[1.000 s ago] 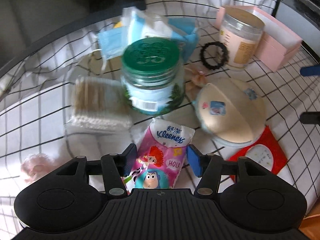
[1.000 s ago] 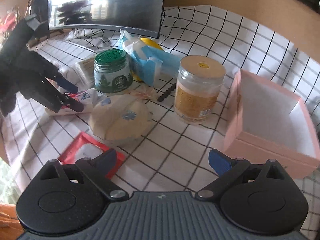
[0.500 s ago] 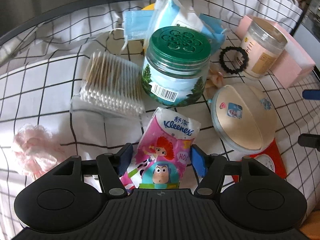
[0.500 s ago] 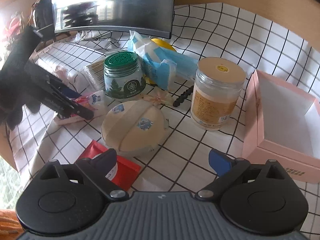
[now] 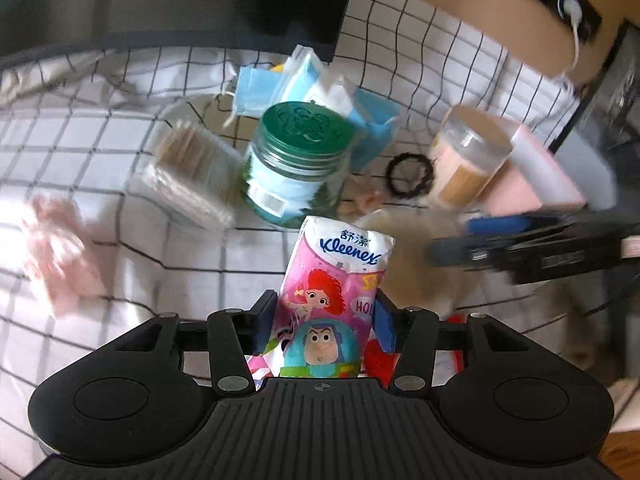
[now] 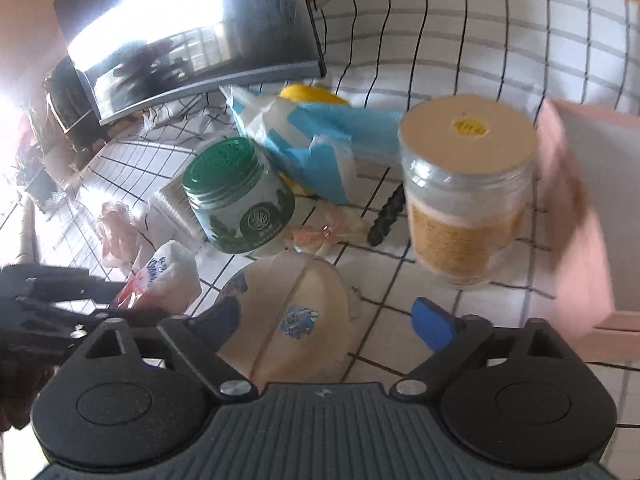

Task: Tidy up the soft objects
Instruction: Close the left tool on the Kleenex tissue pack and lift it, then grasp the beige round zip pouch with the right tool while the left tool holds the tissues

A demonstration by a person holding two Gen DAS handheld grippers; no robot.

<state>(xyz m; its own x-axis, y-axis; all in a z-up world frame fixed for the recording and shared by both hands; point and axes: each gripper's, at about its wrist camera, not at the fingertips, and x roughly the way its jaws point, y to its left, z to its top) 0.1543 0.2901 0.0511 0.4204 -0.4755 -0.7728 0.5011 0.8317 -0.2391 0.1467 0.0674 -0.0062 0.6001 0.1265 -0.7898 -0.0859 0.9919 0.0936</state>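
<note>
The tissue pack (image 5: 332,300) is being squeezed between the closing jaws of the left gripper (image 5: 325,322), apparently lifted off the bench (image 5: 200,256), though blur makes that uncertain. Just beyond it, the green-lidded jar (image 5: 298,164) is being framed upright. The right gripper (image 6: 326,320) is being narrowed but is still spread wide around the round puff case (image 6: 296,312), with no contact visible.
</note>
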